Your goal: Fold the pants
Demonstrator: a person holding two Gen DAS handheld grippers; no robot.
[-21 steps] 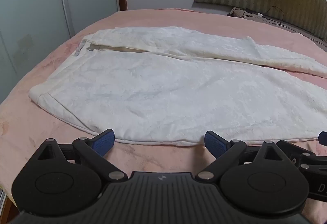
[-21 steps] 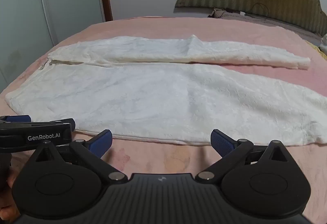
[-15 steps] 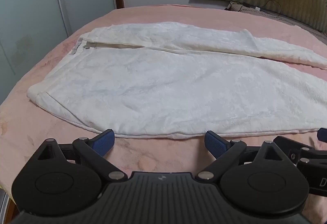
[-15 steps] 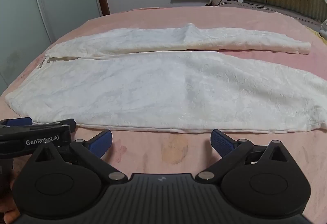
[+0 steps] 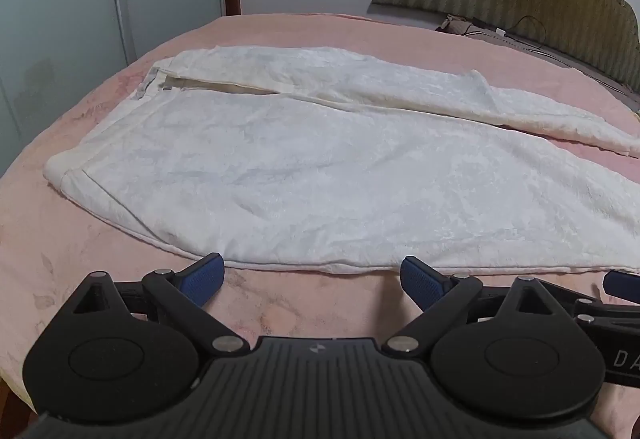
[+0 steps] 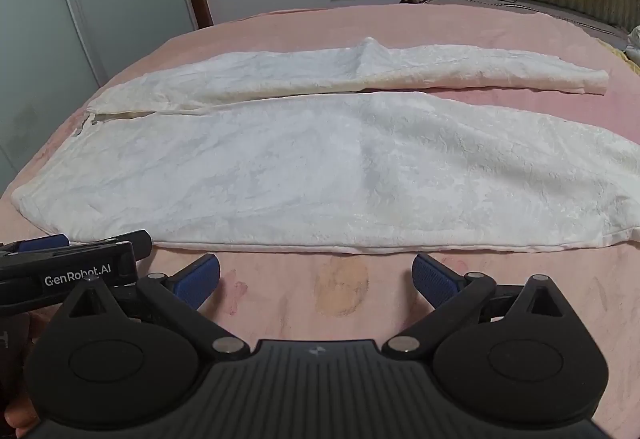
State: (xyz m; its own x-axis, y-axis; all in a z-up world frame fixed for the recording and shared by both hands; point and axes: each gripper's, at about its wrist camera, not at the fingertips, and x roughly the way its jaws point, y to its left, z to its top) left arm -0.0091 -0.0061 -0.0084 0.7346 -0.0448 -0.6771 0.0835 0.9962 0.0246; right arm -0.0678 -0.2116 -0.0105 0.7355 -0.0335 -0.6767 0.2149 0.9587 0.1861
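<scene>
Left wrist view: left gripper (image 5: pixel 310 276) low at frame bottom, jaws wide apart, empty, lined up just short of the near hem, judged ready to pinch. White pants (image 5: pixel 340 175), plush and crinkled, sprawl mid-frame on the pink bed (image 5: pixel 80 239).

Right wrist view: right gripper (image 6: pixel 316 277) likewise spread, empty; pants (image 6: pixel 320 175) span mid-frame, legs splayed rightward.

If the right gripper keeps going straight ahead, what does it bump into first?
Probably the near edge of the white pants, just past a strip of pink bedspread. The right gripper is open; its height is unclear.
</scene>
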